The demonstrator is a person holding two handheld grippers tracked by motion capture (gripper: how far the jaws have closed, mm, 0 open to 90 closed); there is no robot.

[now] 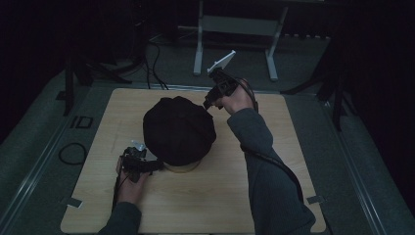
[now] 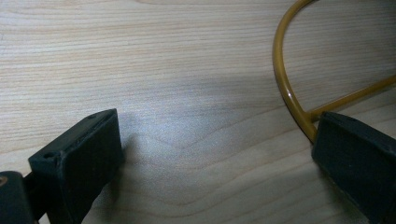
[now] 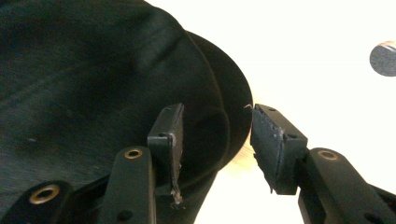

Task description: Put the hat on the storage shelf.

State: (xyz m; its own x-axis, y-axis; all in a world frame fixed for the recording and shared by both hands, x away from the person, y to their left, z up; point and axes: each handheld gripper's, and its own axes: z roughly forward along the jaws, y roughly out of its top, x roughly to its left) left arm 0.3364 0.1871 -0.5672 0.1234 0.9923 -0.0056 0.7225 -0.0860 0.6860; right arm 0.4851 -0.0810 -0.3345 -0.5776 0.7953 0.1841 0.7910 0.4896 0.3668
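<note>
1. Right now the right gripper (image 3: 217, 140) is released, jaws straddling the brim of the black hat (image 1: 178, 129) without pressing.
2. Left gripper (image 2: 215, 158) is spread wide, one jaw against the hat's yellow wire stand (image 2: 292, 93).
3. Hat sits mid-table (image 1: 205, 205).

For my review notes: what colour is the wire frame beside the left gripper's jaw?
Mustard yellow; the wire frame shows best in the left gripper view, lying on the pale wooden table.

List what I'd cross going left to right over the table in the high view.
Left gripper near the table's front left, jaws spread at a yellow wire stand → black cap sitting on that stand → right gripper, jaws open astride the cap's brim.
</note>
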